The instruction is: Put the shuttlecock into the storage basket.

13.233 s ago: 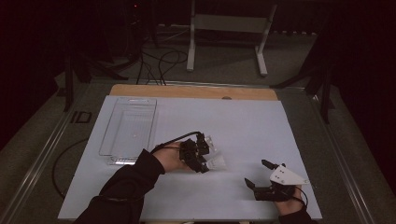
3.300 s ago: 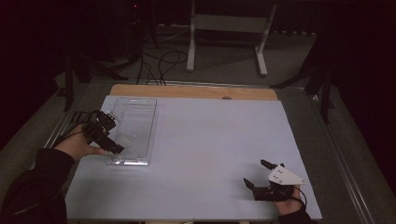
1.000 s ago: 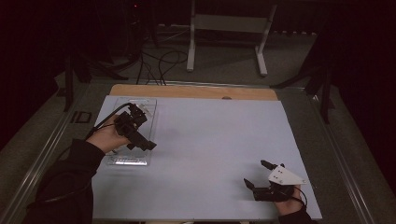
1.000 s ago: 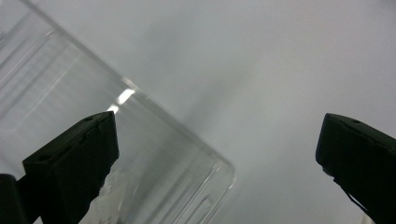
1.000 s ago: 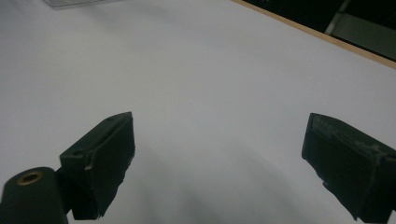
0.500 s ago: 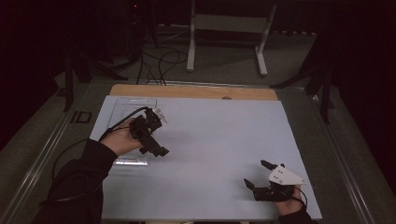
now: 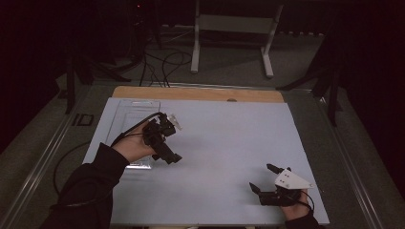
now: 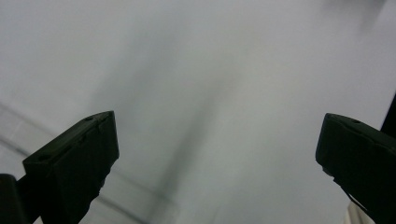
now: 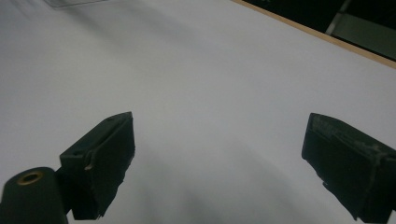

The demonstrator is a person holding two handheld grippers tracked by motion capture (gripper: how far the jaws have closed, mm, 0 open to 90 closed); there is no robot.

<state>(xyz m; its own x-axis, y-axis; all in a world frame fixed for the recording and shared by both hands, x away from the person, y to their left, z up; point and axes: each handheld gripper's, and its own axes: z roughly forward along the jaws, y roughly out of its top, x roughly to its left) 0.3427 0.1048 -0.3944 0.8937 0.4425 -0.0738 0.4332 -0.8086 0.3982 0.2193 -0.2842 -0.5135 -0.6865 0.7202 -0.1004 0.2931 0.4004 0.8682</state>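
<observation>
My left gripper (image 7: 171, 155) is held above the white sheet (image 7: 229, 138), just right of a clear plastic tray (image 7: 128, 115). Its jaws point down and to the right. In the left gripper view this gripper (image 8: 219, 154) is open wide, with nothing between the jaws and blurred white surface behind. Near the front right corner of the sheet rests my right gripper (image 7: 261, 177), with a grey three-cornered plate on top. In the right gripper view it (image 9: 219, 154) also stands open and empty, over bare white sheet (image 9: 196, 84).
A wooden strip (image 7: 200, 94) runs along the sheet's far edge, also seen as the wooden strip (image 9: 327, 39). A corner of the clear tray (image 9: 70, 3) shows far off. Beyond the table are a white stand (image 7: 229, 28) and floor cables (image 7: 162, 62).
My left gripper has moved right, from over the clear tray to over the white sheet beside it. The right gripper has stayed where it was.
</observation>
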